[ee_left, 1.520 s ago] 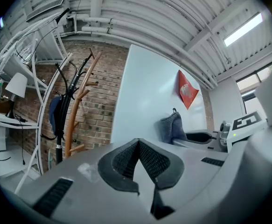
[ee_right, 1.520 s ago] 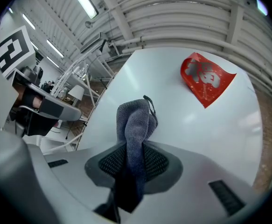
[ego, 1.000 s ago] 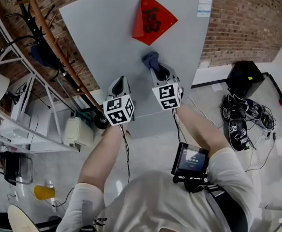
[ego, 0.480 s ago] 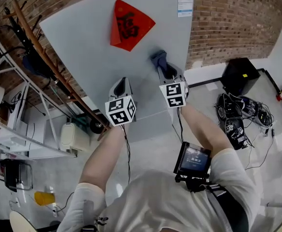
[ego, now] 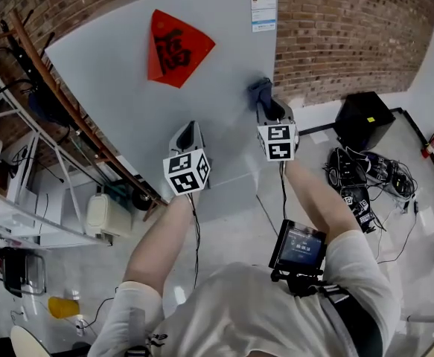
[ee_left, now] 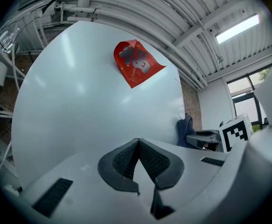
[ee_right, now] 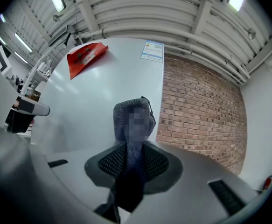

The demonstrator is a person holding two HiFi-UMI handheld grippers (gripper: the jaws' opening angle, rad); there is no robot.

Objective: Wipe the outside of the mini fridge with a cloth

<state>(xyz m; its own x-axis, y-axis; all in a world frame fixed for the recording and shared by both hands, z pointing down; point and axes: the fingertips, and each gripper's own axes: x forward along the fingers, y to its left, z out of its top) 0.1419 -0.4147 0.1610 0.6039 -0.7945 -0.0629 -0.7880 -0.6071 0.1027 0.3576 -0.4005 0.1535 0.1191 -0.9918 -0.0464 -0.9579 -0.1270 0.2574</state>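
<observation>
At my chest hangs a small screen (ego: 300,245), and past it both my forearms reach toward the mini fridge (ego: 120,80). My left gripper (ego: 187,130) points at the lower middle of the pale door. In the left gripper view its jaws (ee_left: 138,146) meet at the tips with nothing between them, and their ends sit close to the door; I cannot tell whether they touch it. My right gripper (ego: 266,108) is higher and further right, near the door's right edge. In the right gripper view its jaws (ee_right: 133,158) are clamped on a dark blue-grey cloth (ee_right: 124,110). The cloth stands up beyond the tips, and from the head view it (ego: 259,90) seems to lie against the fridge door just inside that edge.

Further up the door a red diamond paper (ego: 173,47) with a dark character is stuck left of centre, one corner curling off in the left gripper view. A small printed label (ego: 263,4) sits at the door's top right corner. Beyond the fridge runs a brick wall (ego: 343,28). On the floor at its foot, to my right, are a black box (ego: 365,116) and a tangle of cables (ego: 365,173).
</observation>
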